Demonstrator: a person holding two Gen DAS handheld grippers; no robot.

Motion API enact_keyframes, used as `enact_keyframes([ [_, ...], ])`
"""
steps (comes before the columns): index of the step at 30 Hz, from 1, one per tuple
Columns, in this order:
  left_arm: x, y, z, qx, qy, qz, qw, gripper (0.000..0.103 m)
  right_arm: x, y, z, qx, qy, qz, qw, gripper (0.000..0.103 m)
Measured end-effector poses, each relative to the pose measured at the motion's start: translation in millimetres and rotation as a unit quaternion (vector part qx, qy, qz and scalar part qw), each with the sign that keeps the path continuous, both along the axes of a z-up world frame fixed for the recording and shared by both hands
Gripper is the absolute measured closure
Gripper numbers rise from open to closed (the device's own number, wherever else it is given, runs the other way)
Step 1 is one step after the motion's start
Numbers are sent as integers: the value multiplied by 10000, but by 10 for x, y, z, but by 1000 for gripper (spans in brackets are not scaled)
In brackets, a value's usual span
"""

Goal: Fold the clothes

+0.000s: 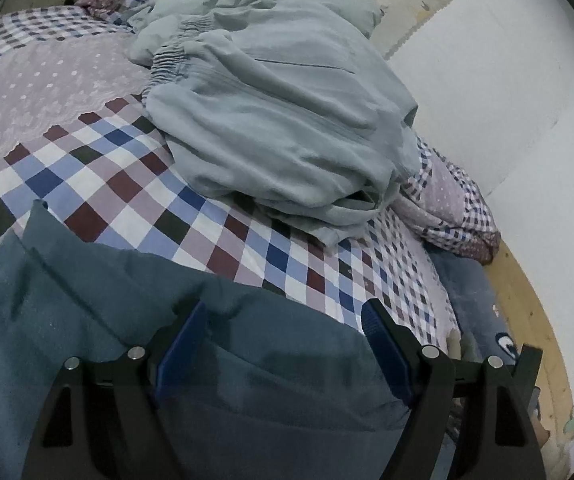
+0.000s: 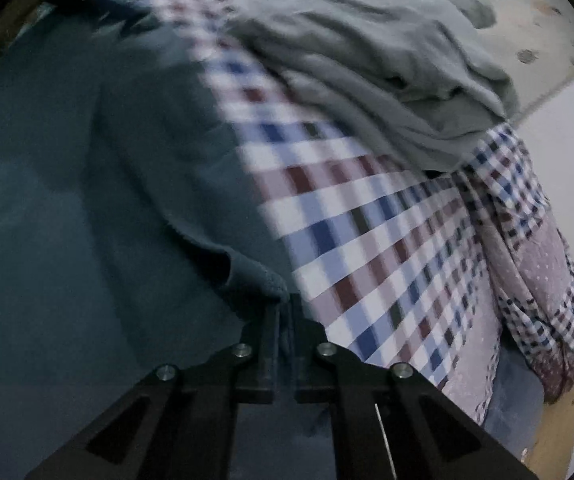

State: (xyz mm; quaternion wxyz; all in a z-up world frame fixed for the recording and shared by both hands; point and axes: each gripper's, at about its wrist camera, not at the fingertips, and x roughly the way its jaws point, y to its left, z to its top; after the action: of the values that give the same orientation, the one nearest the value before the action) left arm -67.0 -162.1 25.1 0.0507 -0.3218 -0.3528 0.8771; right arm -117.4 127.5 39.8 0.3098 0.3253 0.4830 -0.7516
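Observation:
A dark teal garment (image 1: 99,312) lies spread on the checked bedspread (image 1: 135,184) at the near side. My left gripper (image 1: 283,312) hovers over its edge, open, blue pads wide apart with the cloth beneath them. In the right wrist view the same teal garment (image 2: 87,160) fills the left half. My right gripper (image 2: 283,304) is shut on a bunched edge of this cloth. A crumpled pale grey-green garment (image 1: 279,112) with an elastic band lies farther back on the bed, also seen as the pale garment (image 2: 367,52) at the top of the right wrist view.
The bedspread (image 2: 367,240) hangs over the bed's right edge. A white wall (image 1: 507,100) runs along the right, with a strip of wooden floor (image 1: 527,300) below it. A blue item (image 1: 471,300) sits low beside the bed.

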Motion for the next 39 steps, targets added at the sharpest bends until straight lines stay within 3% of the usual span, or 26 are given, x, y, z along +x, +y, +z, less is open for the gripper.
enact_keyframes([
  [6, 11, -79, 23, 252, 74, 34, 9996, 21, -435, -40, 160, -548, -1, -666, 9963, 101],
  [12, 12, -141, 56, 319, 140, 86, 9994, 21, -911, 30, 120, -903, -66, -1898, 9776, 98],
  [15, 12, -174, 54, 369, 138, 117, 9992, 21, -874, 38, 194, -975, 169, -2231, 9698, 90],
  [17, 17, -193, 61, 377, 146, 131, 9991, 21, -770, 13, 291, -1189, 131, -2243, 9671, 66],
  [20, 33, -234, 78, 397, 168, 170, 9989, 21, -428, -123, 459, -1734, -60, -1652, 9709, 62],
  [23, 56, -295, 103, 459, 199, 225, 9985, 21, -25, -424, 486, -1908, -440, -687, 9782, 62],
  [27, 99, -392, 149, 513, 268, 340, 9977, 21, 234, -874, 307, -1499, -691, 241, 9860, 62],
  [35, 249, -899, 160, 1107, 444, 895, 9888, 21, 260, -1312, -15, -638, -798, 942, 9903, 64],
  [36, 273, -970, 157, 1154, 454, 980, 9874, 21, 253, -1335, -29, -567, -785, 980, 9905, 66],
  [38, 309, -1078, 158, 1217, 475, 1100, 9853, 21, 192, -1411, -46, -451, -753, 1018, 9909, 87],
  [39, 326, -1127, 160, 1243, 486, 1151, 9843, 21, 152, -1452, -33, -445, -718, 994, 9915, 88],
])
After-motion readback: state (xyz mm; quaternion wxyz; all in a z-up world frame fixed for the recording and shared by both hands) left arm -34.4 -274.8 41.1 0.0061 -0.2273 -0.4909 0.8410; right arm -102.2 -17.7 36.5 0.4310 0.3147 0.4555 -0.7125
